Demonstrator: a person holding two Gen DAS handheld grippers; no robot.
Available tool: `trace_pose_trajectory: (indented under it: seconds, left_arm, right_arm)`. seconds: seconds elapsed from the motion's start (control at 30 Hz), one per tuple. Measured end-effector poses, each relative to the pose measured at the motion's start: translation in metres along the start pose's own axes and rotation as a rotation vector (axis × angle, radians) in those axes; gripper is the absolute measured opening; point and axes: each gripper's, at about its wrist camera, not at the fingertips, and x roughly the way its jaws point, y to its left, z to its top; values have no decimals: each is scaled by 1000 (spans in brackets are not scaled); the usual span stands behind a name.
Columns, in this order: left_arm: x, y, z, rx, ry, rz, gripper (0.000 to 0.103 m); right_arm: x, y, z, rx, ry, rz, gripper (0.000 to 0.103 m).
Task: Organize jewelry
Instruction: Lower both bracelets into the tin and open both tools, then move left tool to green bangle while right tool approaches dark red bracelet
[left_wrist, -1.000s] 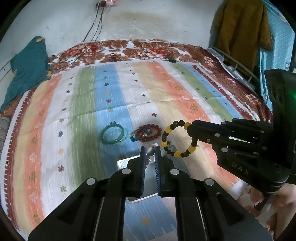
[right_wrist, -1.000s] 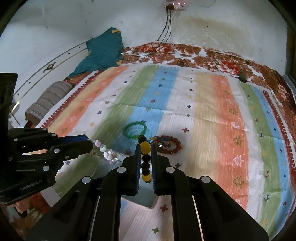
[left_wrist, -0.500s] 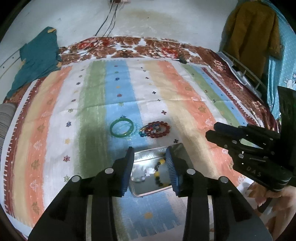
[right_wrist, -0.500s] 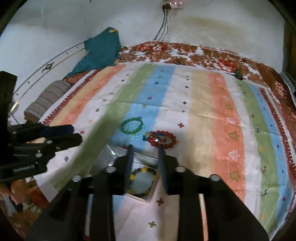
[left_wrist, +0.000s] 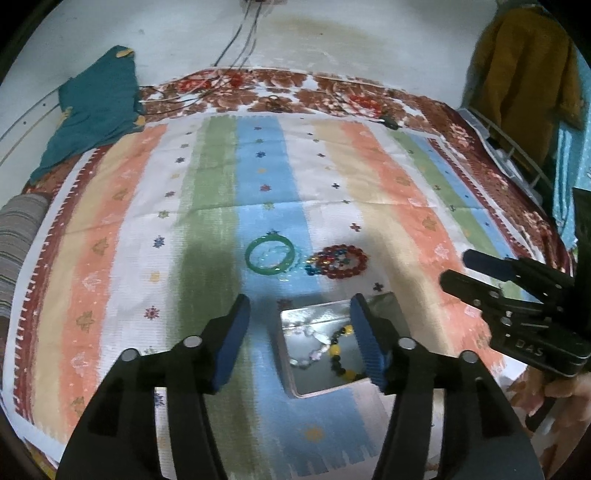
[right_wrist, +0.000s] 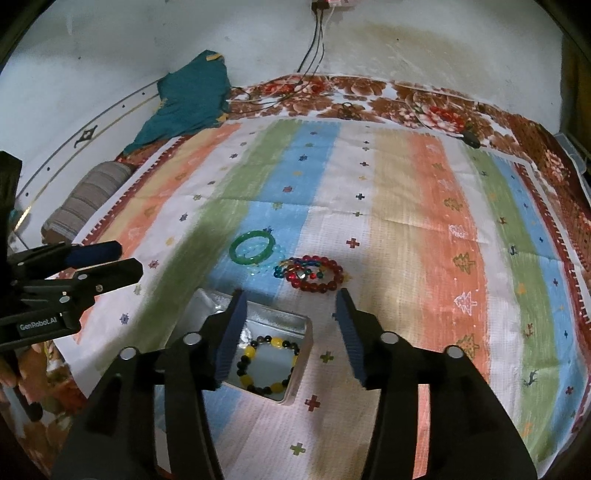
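Opening both claws over the metal tin (right_wrist: 295, 391), we hold nothing in the left gripper (left_wrist: 299, 332) or right gripper (right_wrist: 291, 332); the black-and-yellow bracelet (right_wrist: 267, 363) lies below. Ahead, the red bead bracelet (right_wrist: 316, 275) and green bangle (right_wrist: 253, 248) likely come next, unobstructed.

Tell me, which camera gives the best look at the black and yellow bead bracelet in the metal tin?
The right wrist view: the black and yellow bracelet lies there as a nearly whole ring in the metal tin. In the left wrist view the same bracelet is smaller and partly hidden behind a finger of the left gripper.
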Motion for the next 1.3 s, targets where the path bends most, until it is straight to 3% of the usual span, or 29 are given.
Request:
trace_pose_trajectory:
  seconds: [0.3, 0.8, 1.3]
  left_arm:
    - [12, 13, 5, -52, 16, 51, 64]
    - [36, 22, 18, -56, 29, 137, 73]
    - [60, 33, 28, -57, 51, 195, 76]
  right_arm:
    - [10, -8, 4, 20, 25, -5, 60]
    - [37, -17, 14, 25, 74, -29, 74]
    - [65, -18, 21, -4, 119, -45, 75]
